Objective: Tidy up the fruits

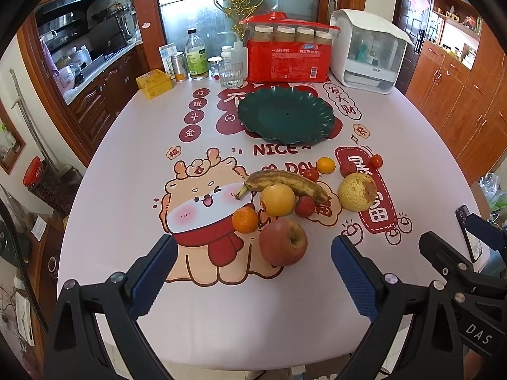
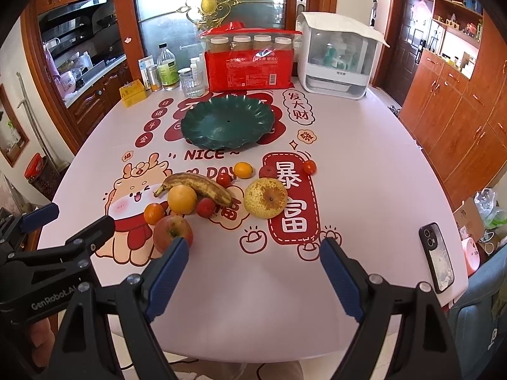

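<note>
The fruit sits in a loose bunch on the table (image 1: 126,145), all of it on the cloth and none on the green plate (image 1: 286,117). The plate waits farther back with nothing in it, so it looks like the place where the fruit should go.

The left gripper (image 1: 253,259) hangs low over the near edge of the table with its jaws wide open and nothing between them. The red apple (image 1: 283,241) lies just ahead, in the gap between the two blue pads, so I think it is the first fruit to pick. Just behind it are a small orange (image 1: 245,219), a big yellow orange (image 1: 278,199), a spotty banana (image 1: 285,184) and a red berry (image 1: 305,205), all packed close. The apple is the nearest, so taking it first should not bump the others much.

The right gripper (image 2: 253,262) is also wide open and holds nothing. The pear (image 2: 265,198) sits ahead of it, a little apart from the bunch, so it is easy to reach. A phone (image 2: 436,258) lies near the right edge, away from the fruit.
</note>
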Motion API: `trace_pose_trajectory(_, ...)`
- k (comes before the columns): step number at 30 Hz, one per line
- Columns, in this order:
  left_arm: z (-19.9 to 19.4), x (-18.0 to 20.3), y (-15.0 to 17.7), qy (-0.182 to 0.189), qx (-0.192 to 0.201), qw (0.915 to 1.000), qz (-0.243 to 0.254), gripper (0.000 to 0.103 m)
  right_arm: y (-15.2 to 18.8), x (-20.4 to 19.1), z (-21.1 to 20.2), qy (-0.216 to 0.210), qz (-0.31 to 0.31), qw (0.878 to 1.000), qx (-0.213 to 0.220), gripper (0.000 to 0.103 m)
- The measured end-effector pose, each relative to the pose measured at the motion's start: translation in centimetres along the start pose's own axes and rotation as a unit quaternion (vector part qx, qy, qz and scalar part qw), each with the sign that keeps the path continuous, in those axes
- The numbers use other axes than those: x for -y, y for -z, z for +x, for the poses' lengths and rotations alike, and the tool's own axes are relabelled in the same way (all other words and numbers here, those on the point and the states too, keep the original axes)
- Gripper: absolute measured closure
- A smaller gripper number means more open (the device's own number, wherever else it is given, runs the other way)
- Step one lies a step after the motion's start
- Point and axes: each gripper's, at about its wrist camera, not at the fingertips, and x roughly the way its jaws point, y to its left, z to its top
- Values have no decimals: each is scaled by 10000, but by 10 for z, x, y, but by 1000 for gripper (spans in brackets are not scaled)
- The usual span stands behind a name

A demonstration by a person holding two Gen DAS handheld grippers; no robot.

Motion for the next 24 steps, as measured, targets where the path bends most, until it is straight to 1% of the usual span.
trace_pose_trajectory(24, 9, -2, -6, -31, -56, 10000, -25, 6, -15, 6, 20, -28, 48, 9999, -135, 18)
